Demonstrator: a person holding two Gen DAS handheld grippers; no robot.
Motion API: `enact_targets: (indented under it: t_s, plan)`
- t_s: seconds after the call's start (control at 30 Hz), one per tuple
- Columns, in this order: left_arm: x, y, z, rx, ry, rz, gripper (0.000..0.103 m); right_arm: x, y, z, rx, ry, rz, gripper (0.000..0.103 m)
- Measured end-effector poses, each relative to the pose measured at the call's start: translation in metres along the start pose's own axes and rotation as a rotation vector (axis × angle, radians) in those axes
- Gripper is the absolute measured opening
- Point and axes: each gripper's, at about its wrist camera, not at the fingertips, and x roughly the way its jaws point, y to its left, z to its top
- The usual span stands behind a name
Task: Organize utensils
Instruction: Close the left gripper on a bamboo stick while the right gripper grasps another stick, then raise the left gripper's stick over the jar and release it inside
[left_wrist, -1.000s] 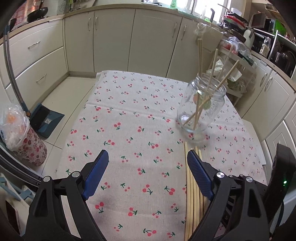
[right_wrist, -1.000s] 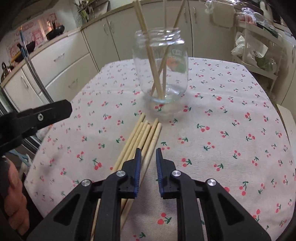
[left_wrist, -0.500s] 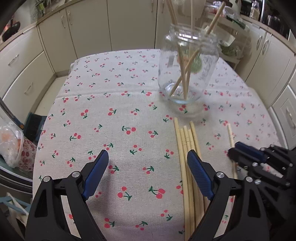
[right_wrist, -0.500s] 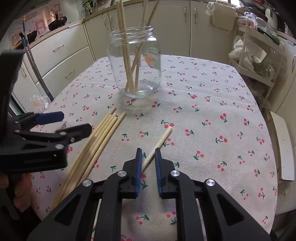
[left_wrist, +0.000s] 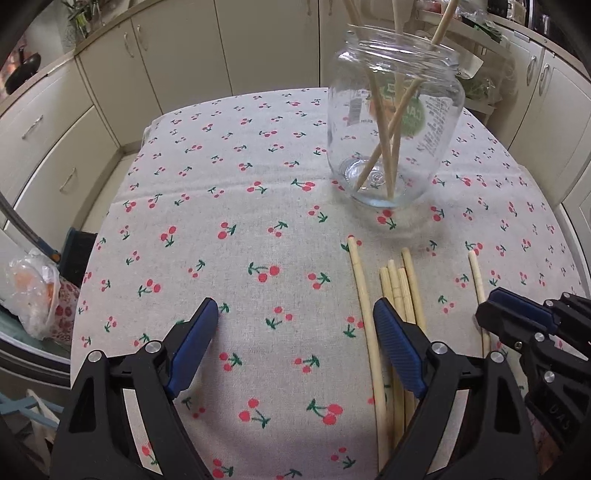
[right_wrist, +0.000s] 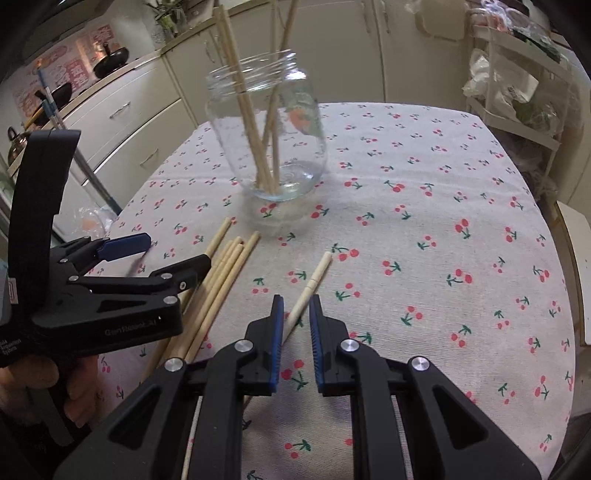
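A clear glass jar (left_wrist: 395, 122) (right_wrist: 266, 140) stands on the cherry-print tablecloth (left_wrist: 240, 206) with several wooden chopsticks upright in it. More chopsticks lie in a loose bundle (left_wrist: 397, 288) (right_wrist: 225, 269) in front of it. One chopstick (left_wrist: 478, 280) (right_wrist: 314, 277) lies alone to their right. My left gripper (left_wrist: 295, 310) (right_wrist: 177, 251) is wide open and empty, its right finger over the bundle. My right gripper (right_wrist: 296, 301) (left_wrist: 484, 310) hovers at the lone chopstick, jaws a narrow gap apart with the stick between the tips, not pressed.
Cream kitchen cabinets (left_wrist: 122, 85) ring the table. A bag on a floral bin (left_wrist: 40, 295) sits on the floor at the left. A rack with bags (right_wrist: 517, 85) stands behind the table's right side. A person's hand (right_wrist: 44, 384) holds the left gripper.
My left gripper has dropped and come closer to the jar and the bundle. My right gripper has shifted from over the bundle to the chopstick that now lies alone on the right.
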Motion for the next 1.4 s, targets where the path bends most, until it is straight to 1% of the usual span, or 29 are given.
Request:
enact_targets:
  t_s: [0.1,0.17,0.2,0.23,0.27,0.3,0.33,0.37,0.47,0.57,0.63,0.7,0.73,0.77,0.83,0.97,1.07,1.2,1.27,1.3,1.37,1.4]
  plan:
    - [0.003,-0.004,0.007,0.013,-0.01,-0.012,0.073,0.002,0.001,0.003,0.008,0.001,-0.034,0.015]
    - [0.005,-0.008,0.01,0.023,-0.02,-0.027,0.062,0.003,0.006,0.003,-0.011,-0.002,-0.049,0.015]
    - [0.005,-0.009,0.011,0.032,-0.026,-0.038,0.059,0.004,0.008,0.003,-0.029,-0.001,-0.049,0.015]
    - [0.004,-0.011,0.012,0.044,-0.031,-0.055,0.05,0.004,0.011,0.003,-0.057,0.004,-0.036,0.012]
    - [0.004,-0.013,0.012,0.063,-0.036,-0.073,0.041,0.004,0.014,0.002,-0.087,0.013,-0.024,0.012]
    - [0.003,-0.014,0.011,0.084,-0.04,-0.085,0.038,0.003,0.015,0.0,-0.117,0.018,-0.016,0.012]
    - [0.002,-0.014,0.011,0.107,-0.047,-0.11,0.031,0.002,0.015,-0.002,-0.137,0.023,-0.013,0.012]
    - [0.002,-0.013,0.01,0.116,-0.048,-0.121,0.028,0.001,0.014,-0.002,-0.144,0.03,-0.01,0.012]
    - [0.002,-0.012,0.012,0.154,-0.032,-0.151,0.025,0.0,0.004,0.001,-0.098,0.047,-0.014,0.012]
    - [0.003,-0.009,0.017,0.137,0.002,-0.162,0.025,0.003,0.003,0.005,-0.075,0.052,-0.023,0.013]
    - [0.005,-0.011,0.019,0.132,0.021,-0.147,0.025,0.005,0.008,0.007,-0.072,0.052,-0.039,0.015]
    - [0.005,-0.014,0.021,0.13,0.026,-0.13,0.025,0.007,0.012,0.008,-0.079,0.051,-0.064,0.015]
    - [0.006,-0.015,0.021,0.13,0.025,-0.127,0.023,0.007,0.012,0.009,-0.078,0.049,-0.071,0.015]
    - [0.006,-0.015,0.021,0.124,0.025,-0.135,0.011,0.007,0.013,0.008,-0.081,0.049,-0.076,0.014]
    - [0.006,-0.014,0.02,0.113,0.033,-0.155,0.005,0.007,0.014,0.008,-0.093,0.05,-0.084,0.011]
    - [0.004,-0.009,0.017,0.104,0.047,-0.197,0.005,0.005,0.01,0.008,-0.087,0.07,-0.069,0.011]
    - [0.002,-0.009,0.014,0.12,0.054,-0.193,0.005,0.006,0.009,0.009,-0.079,0.078,-0.071,0.012]
    - [0.001,-0.013,0.015,0.134,0.059,-0.171,0.006,0.007,0.014,0.008,-0.108,0.061,-0.104,0.012]
    - [0.001,-0.013,0.015,0.132,0.058,-0.17,0.005,0.006,0.017,0.003,-0.118,0.044,-0.115,0.011]
    - [-0.002,-0.012,0.016,0.118,0.046,-0.176,0.005,0.005,0.016,0.001,-0.104,0.035,-0.11,0.01]
    - [-0.016,-0.004,0.02,0.084,-0.012,-0.186,0.005,0.003,0.01,0.0,-0.066,0.025,-0.091,0.008]
    - [-0.027,0.002,0.025,0.054,-0.058,-0.206,0.005,0.002,0.005,-0.001,-0.036,0.018,-0.071,0.007]
